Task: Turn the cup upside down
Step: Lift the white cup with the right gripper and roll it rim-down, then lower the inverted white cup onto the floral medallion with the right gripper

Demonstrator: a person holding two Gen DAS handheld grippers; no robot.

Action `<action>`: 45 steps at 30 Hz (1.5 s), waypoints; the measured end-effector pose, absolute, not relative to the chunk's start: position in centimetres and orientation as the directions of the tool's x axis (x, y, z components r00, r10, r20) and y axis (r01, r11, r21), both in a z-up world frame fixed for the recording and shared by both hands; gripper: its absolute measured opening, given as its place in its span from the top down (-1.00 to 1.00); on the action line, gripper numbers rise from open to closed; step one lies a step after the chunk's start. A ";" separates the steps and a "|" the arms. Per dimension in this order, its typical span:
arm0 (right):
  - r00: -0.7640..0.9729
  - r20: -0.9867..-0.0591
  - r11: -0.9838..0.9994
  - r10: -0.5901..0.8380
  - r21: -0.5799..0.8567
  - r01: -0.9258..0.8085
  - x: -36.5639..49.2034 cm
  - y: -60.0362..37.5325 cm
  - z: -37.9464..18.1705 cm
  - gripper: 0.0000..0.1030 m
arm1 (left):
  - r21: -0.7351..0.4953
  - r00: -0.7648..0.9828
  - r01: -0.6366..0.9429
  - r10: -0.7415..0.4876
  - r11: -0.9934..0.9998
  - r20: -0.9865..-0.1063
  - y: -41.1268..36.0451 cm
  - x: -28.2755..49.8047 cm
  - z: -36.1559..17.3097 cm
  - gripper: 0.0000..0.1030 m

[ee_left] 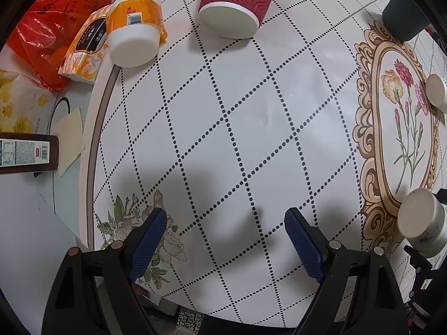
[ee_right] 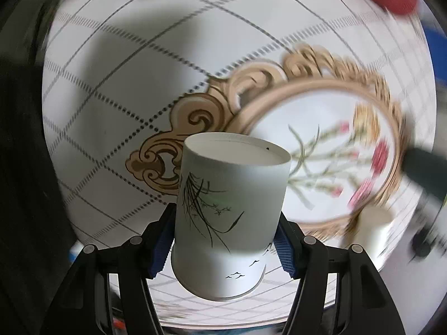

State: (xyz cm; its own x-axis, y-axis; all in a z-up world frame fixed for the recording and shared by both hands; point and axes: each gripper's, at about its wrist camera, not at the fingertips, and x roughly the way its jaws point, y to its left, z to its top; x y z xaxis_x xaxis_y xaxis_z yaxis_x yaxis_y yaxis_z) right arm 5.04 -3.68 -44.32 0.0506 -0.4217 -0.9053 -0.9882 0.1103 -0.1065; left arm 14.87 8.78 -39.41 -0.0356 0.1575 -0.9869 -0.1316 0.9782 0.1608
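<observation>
My right gripper [ee_right: 223, 240] is shut on a white paper cup with ink-drawn grass and birds [ee_right: 226, 215]. The cup is held above the table, its flat base pointing away from the camera and its rolled rim toward it. The same cup shows at the right edge of the left wrist view [ee_left: 419, 217], base toward the camera, with part of the right gripper beneath it. My left gripper [ee_left: 225, 234] is open and empty, hovering over the patterned table [ee_left: 237, 111].
A red ripple cup [ee_left: 237, 2], an orange-and-white cup [ee_left: 134, 28] and a dark green cup [ee_left: 405, 16] stand base-up at the far side. Another white cup [ee_left: 437, 92] is at the right. A red bag [ee_left: 50, 28], tissue pack and bottle [ee_left: 25, 153] lie left.
</observation>
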 end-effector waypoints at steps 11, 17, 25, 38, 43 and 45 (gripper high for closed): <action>-0.242 -0.905 0.684 -0.351 -0.072 -0.726 9.8 -10.0 -44.6 -0.29 | 0.159 -0.027 -0.105 0.157 0.982 -0.987 6.3 14.7 -38.9 -0.68; -0.339 -0.895 0.801 -0.290 -0.033 -0.598 10.1 -13.3 -45.0 -0.29 | 0.166 -0.027 -0.092 0.164 0.982 -0.986 5.4 14.2 -38.7 -0.68; -0.377 -0.882 0.828 -0.283 -0.027 -0.560 9.8 -12.8 -45.6 -0.37 | 0.170 -0.027 -0.097 0.168 0.981 -0.985 5.3 13.3 -38.8 -0.68; -0.329 -0.904 0.848 -0.272 -0.064 -0.525 14.7 -12.5 -44.7 -0.67 | 0.170 -0.024 -0.097 0.168 0.981 -0.985 5.2 12.6 -38.6 -0.68; -0.308 -0.921 0.871 -0.238 -0.062 -0.488 16.2 -13.0 -44.1 -0.21 | 0.170 -0.023 -0.090 0.168 0.981 -0.985 5.1 12.5 -38.5 -0.68; -0.290 -0.930 0.873 -0.227 -0.063 -0.484 16.4 -13.1 -43.4 -0.21 | 0.170 -0.023 -0.087 0.169 0.982 -0.985 5.0 12.5 -38.4 -0.68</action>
State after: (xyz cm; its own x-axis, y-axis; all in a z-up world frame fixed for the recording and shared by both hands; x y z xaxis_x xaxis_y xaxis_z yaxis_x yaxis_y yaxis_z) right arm 16.42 -13.08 -43.44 -0.2900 -0.2275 -0.9296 -0.4839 0.8729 -0.0626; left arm 12.50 4.97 -38.36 -0.0225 0.1688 -0.9854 -0.0871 0.9816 0.1702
